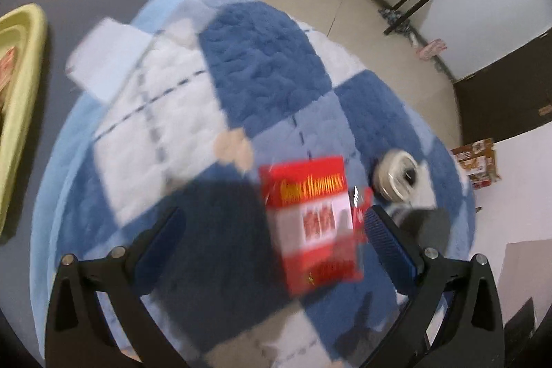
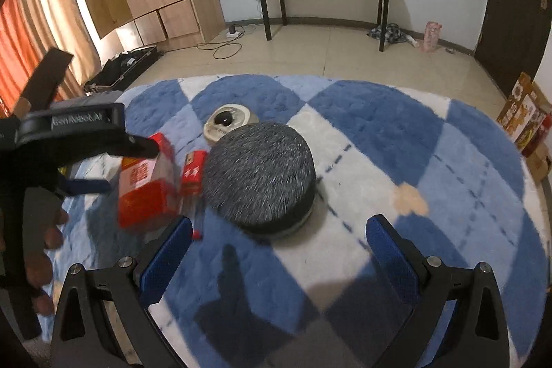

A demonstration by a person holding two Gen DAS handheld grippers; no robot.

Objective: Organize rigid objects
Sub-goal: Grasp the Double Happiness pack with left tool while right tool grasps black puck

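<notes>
A: Where was the red-and-white rectangular cardboard box at that point?

B: Just beside the round grey speckled fabric-topped cushion, on the side facing the left tongs. It sat between their fingers, which were spread wide; one blue pad lay close to the box, the other well apart. The picture was blurred, so I could not say whether the box rested on the blue-and-white checked plush rug or hung above it.

A: And the right tongs?

B: Wide open too, gripping nothing, hovering near the cushion. A smaller red box stood touching or almost touching the cushion, and a cream round lidded dish with a dark knob lay just behind it.

A: How should the grab have been done?

B: I'd judge: centre the box between both pads, close squarely on its flat sides, gently since cardboard dents, then carry it toward the pale green plastic tray, well away from the cushion
</notes>
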